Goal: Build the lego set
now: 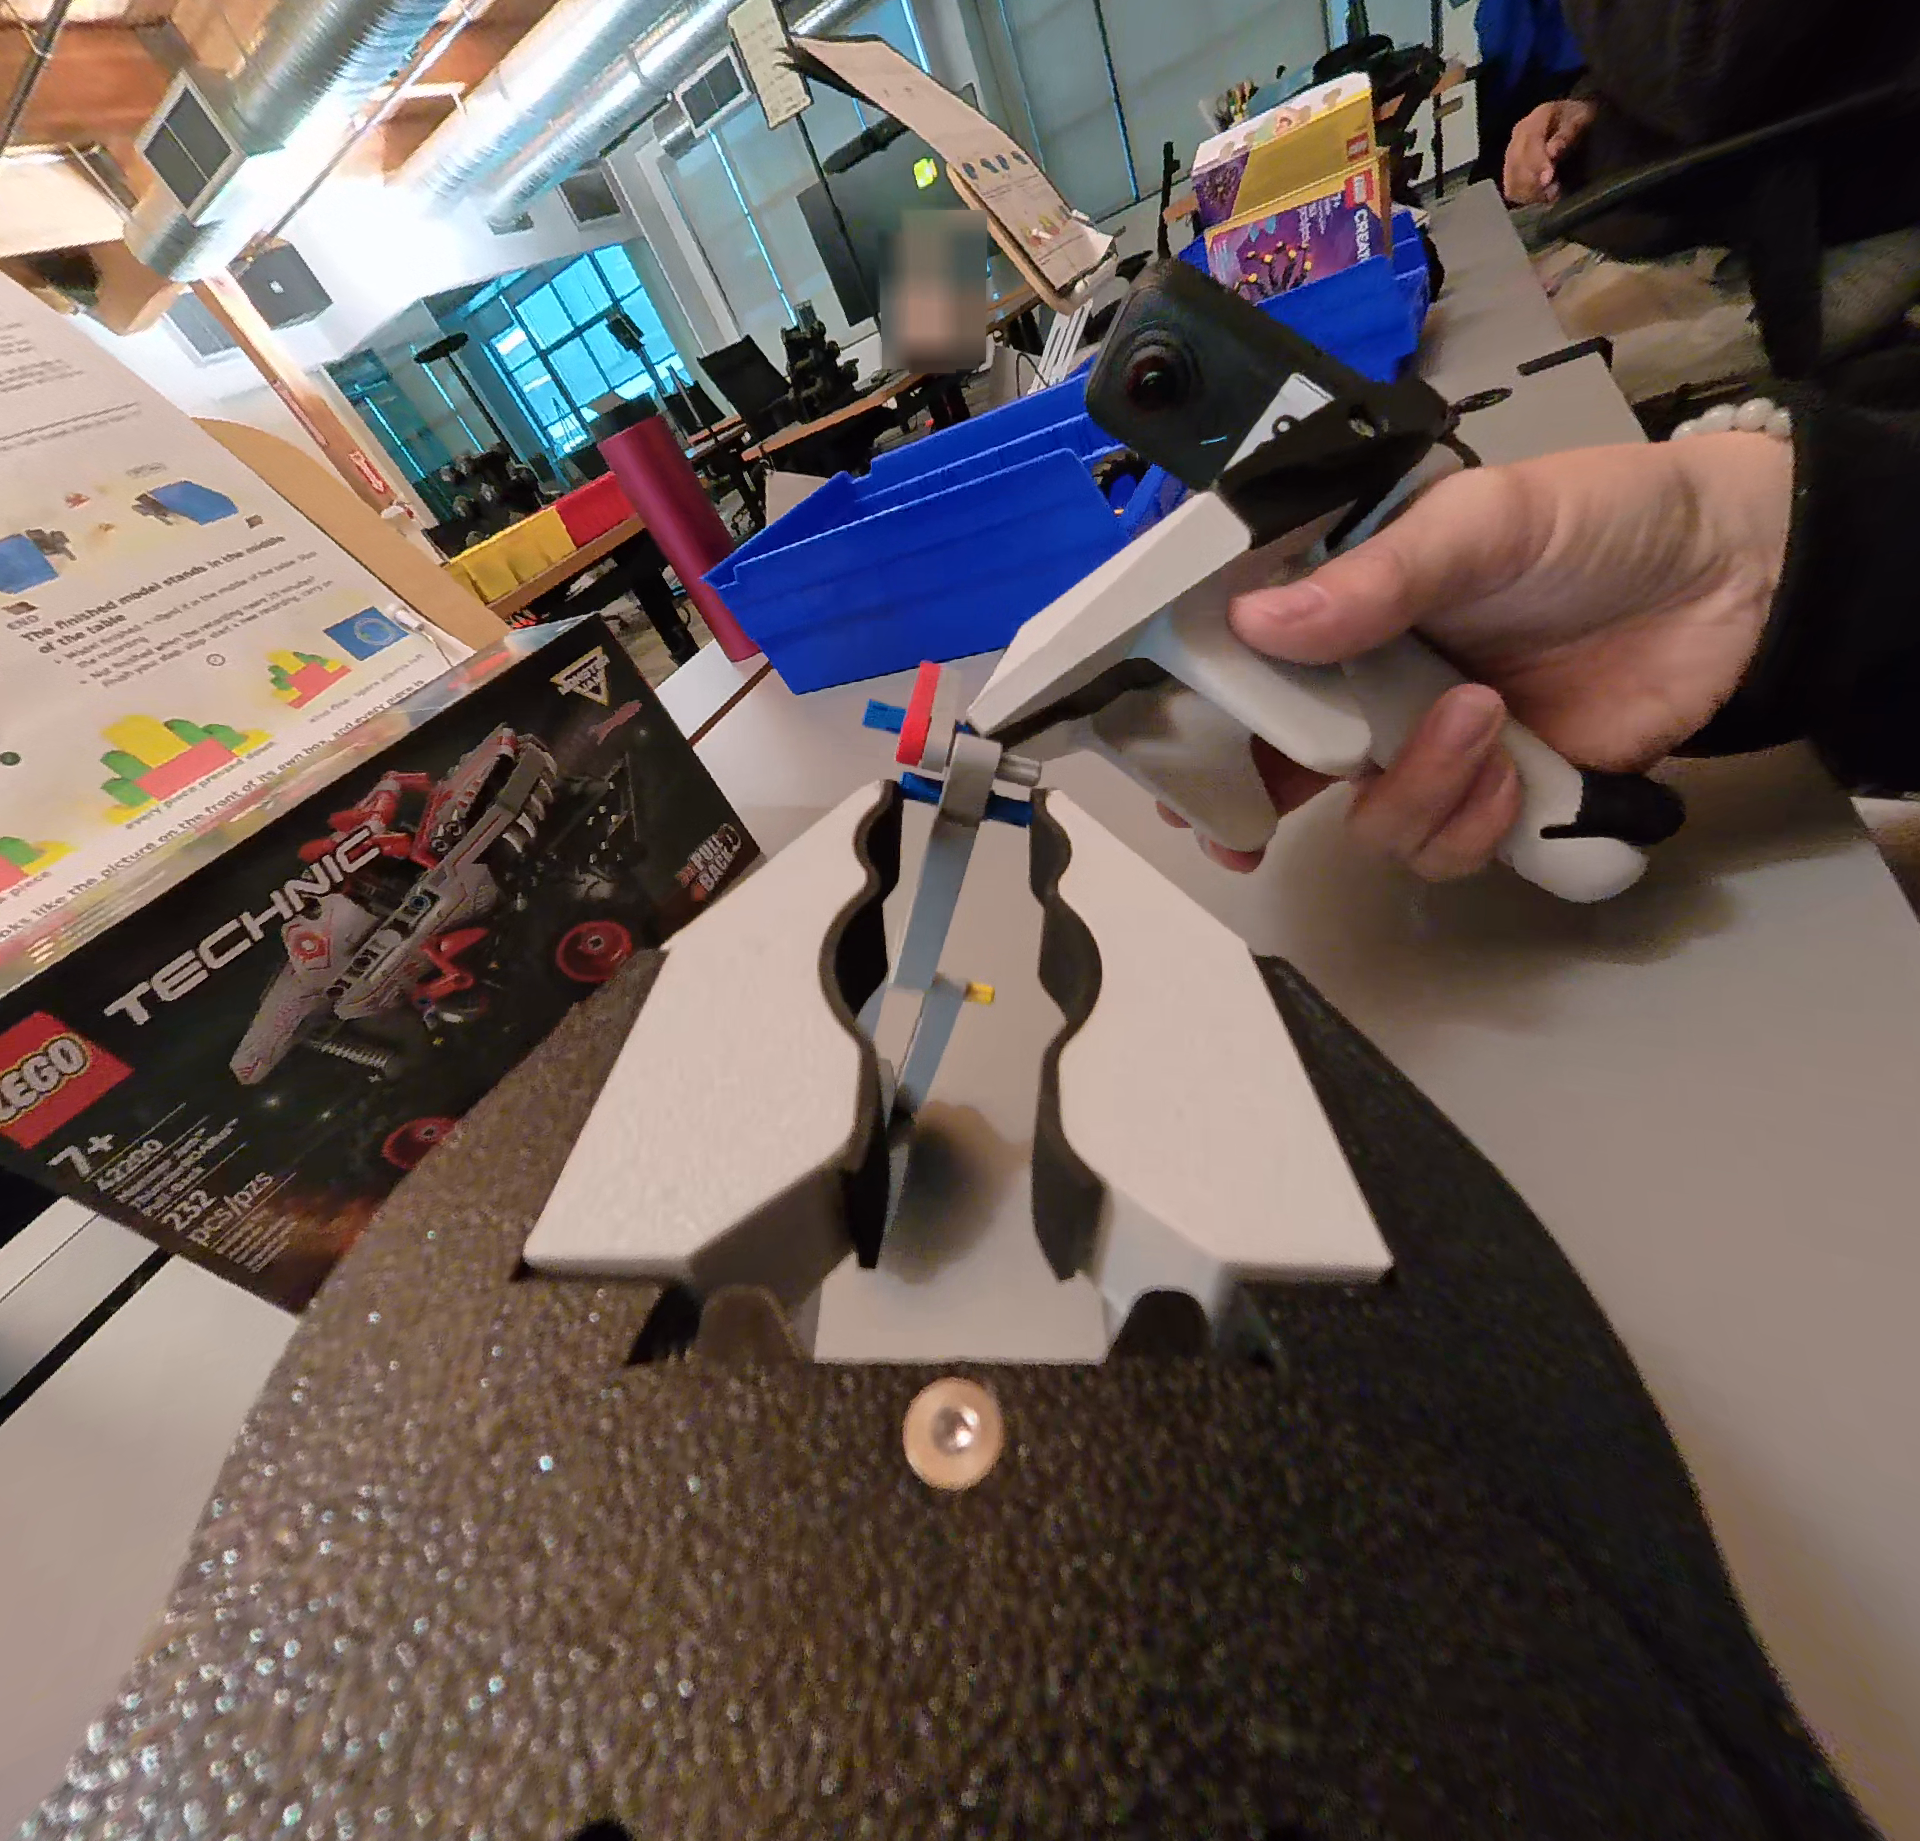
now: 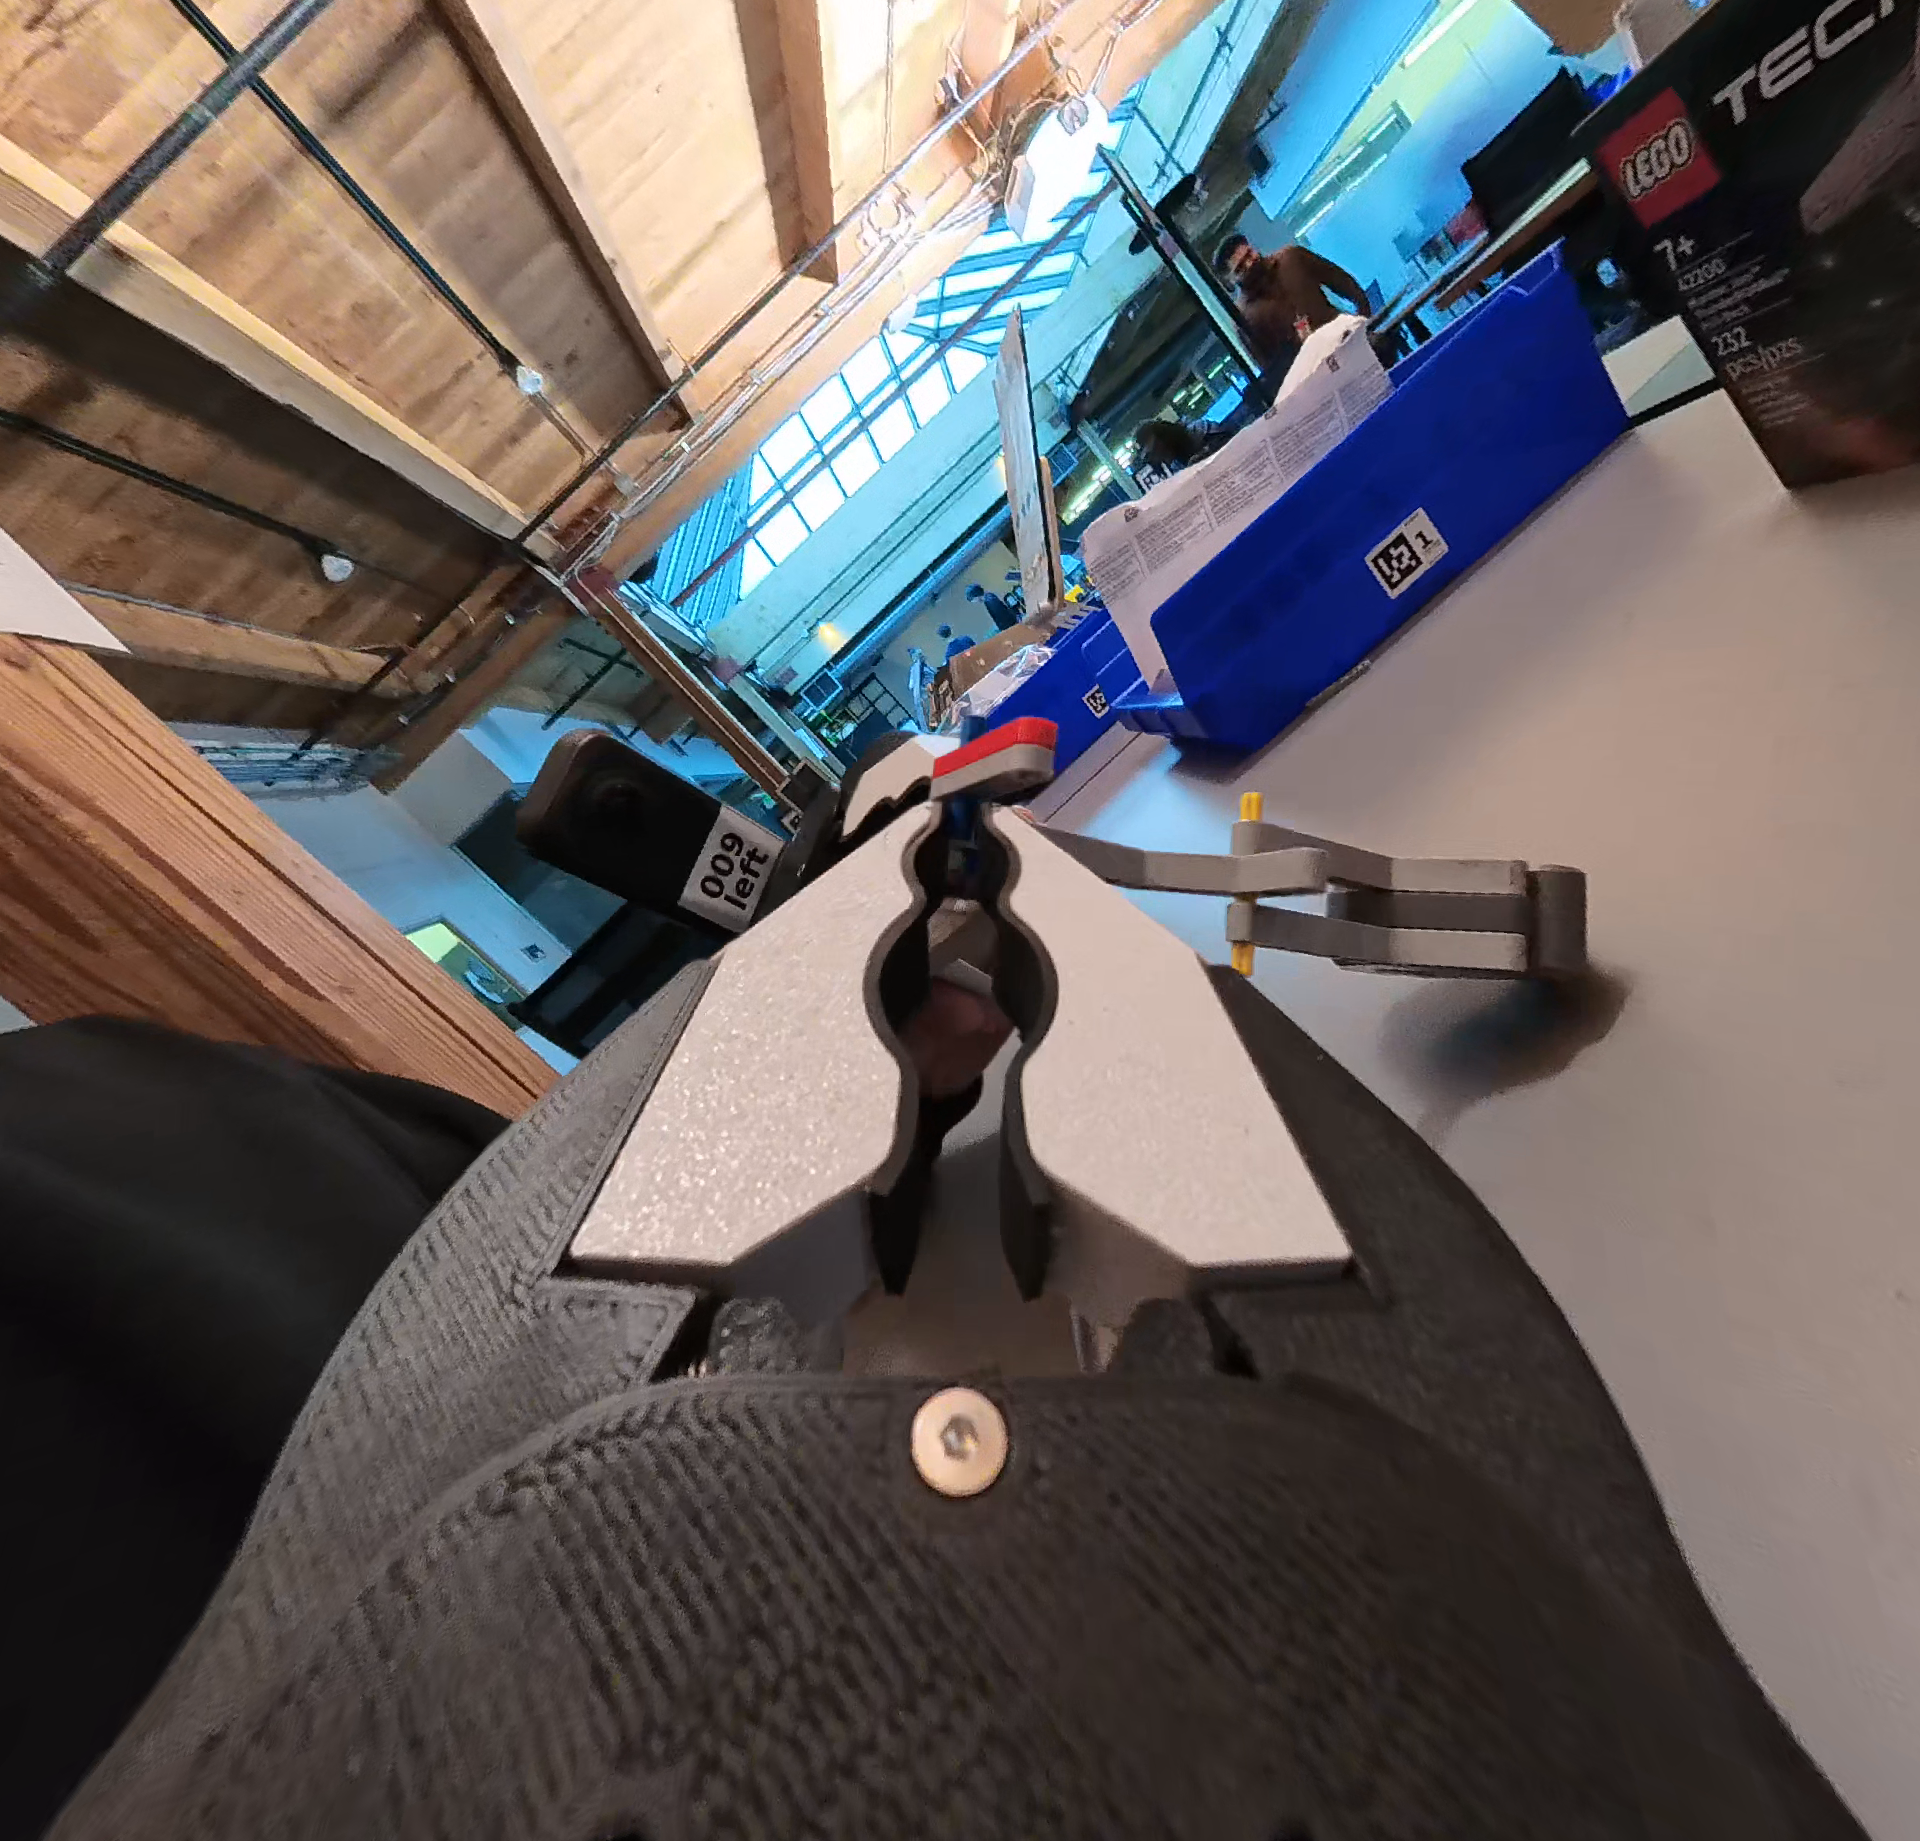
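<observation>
A grey Technic assembly (image 1: pixel 935 918) of long beams, with a yellow pin (image 1: pixel 977 991), blue pins and a red piece (image 1: pixel 920 711) on top, leans up from the table between my left gripper's fingers. My left gripper (image 1: pixel 961 804) is closed on its blue-pin section. My right gripper (image 1: pixel 987 726), held by a hand, comes in from the right and pinches the assembly's top end. In the right wrist view my right gripper (image 2: pixel 961 820) is nearly shut on a blue part below the red piece (image 2: pixel 992 742). The beams (image 2: pixel 1382 887) run right, and the left gripper (image 2: pixel 883 789) sits behind.
A black Lego box (image 1: pixel 364 950) stands at the left, also in the right wrist view (image 2: pixel 1787 233). Blue bins (image 1: pixel 914 565) line the far side of the grey table (image 1: pixel 1558 1064). An instruction sheet on a stand (image 1: pixel 125 596) and a maroon cylinder (image 1: pixel 675 534) stand behind. Less than 4 cm separates the two grippers' tips.
</observation>
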`<state>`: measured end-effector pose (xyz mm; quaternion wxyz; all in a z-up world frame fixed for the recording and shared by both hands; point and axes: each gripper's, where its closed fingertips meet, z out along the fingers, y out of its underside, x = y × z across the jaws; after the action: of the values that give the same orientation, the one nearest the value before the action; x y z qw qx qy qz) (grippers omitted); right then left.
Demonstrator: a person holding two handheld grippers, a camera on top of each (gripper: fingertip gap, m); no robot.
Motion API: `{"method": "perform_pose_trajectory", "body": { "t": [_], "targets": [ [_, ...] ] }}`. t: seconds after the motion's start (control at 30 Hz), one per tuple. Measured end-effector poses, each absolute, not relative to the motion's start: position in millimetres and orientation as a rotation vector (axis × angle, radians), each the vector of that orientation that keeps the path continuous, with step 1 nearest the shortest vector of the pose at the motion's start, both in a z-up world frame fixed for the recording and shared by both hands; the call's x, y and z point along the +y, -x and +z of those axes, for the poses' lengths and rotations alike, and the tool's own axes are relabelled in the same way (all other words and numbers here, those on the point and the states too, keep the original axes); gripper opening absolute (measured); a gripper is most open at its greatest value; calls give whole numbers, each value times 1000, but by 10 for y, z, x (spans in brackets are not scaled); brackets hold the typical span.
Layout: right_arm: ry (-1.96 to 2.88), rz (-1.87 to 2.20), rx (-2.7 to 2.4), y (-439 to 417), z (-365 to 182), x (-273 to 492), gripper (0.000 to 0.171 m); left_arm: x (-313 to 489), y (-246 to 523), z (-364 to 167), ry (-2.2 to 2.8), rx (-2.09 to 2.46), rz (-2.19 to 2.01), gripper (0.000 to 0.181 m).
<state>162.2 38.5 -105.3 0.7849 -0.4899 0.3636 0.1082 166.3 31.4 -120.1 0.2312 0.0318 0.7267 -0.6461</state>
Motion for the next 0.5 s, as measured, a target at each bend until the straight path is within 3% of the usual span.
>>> {"method": "perform_pose_trajectory", "body": {
  "t": [0.5],
  "targets": [
    [1099,138,783,-1661,-1138,446,3,345,-1723,-1283,-112,1949,-1646,22]
  ]
}}
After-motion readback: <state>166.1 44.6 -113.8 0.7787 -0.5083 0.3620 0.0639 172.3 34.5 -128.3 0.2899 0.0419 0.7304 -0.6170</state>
